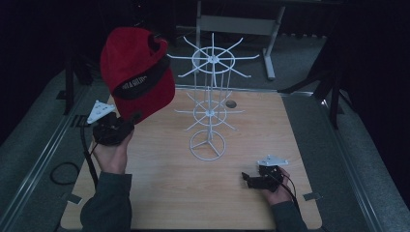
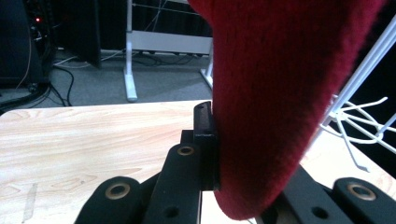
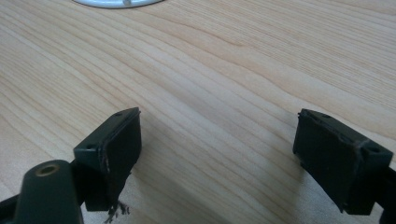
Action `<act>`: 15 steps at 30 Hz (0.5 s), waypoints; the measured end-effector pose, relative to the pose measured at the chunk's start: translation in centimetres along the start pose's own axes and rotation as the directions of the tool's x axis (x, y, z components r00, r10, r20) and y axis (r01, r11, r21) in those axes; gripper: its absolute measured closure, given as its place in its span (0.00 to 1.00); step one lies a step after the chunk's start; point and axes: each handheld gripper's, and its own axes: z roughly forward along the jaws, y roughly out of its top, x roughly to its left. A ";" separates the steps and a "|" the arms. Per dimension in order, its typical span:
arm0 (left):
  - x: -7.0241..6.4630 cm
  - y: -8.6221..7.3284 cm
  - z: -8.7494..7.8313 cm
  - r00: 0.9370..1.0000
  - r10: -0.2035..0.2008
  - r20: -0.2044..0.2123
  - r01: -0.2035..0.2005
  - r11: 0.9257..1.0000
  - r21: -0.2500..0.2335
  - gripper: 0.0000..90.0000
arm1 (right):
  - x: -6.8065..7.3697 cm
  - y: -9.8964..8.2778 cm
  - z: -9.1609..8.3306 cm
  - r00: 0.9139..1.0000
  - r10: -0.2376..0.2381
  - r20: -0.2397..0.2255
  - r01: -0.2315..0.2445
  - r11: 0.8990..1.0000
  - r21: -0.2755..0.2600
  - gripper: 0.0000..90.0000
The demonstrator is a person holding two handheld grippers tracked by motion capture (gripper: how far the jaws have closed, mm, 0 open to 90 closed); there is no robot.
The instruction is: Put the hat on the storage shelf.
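High view, left gripper: my left gripper [image 1: 126, 122] is raised above the table's left side, jaws closed on the lower edge of the red cap [image 1: 137, 72].
High view, cap: it hangs up in the air over the table's [image 1: 159, 193] far left corner, tilted, its black band with pale lettering facing the camera; the lettering is too small to read.
High view, rack: the white wire rack [image 1: 211, 104] stands upright near the table's middle, just right of the cap and apart from it.
High view, right gripper: my right gripper [image 1: 252, 180] rests low on the table near the front right, pointing left, well apart from the cap.

Left gripper view, grip: my jaws are pressed tight on the cap's [image 2: 280, 93] red fabric, which fills the space between them and rises out of the top of the frame.
Left gripper view, surroundings: the wooden table [image 2: 84, 140] lies below and the rack's [image 2: 359, 126] white wires show at the right.

Right gripper view, jaws: my jaws stand wide apart with bare wood between them, holding nothing.
Right gripper view, table: the table [image 3: 224, 84] runs close beneath, and the white curve at the top edge is probably the rack's base ring [image 3: 116, 3].
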 end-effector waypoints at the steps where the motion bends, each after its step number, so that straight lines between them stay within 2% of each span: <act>1: -0.1 0.0 0.0 1.000 -0.001 0.001 0.001 1.000 -0.003 0.96 | 0.0 0.0 0.0 1.000 0.000 0.000 0.000 1.000 0.000 0.17; 15: -0.4 0.5 -0.4 1.000 0.008 0.009 -0.008 1.000 -0.007 0.96 | 0.0 0.0 0.0 1.000 0.000 0.000 0.000 1.000 0.000 0.17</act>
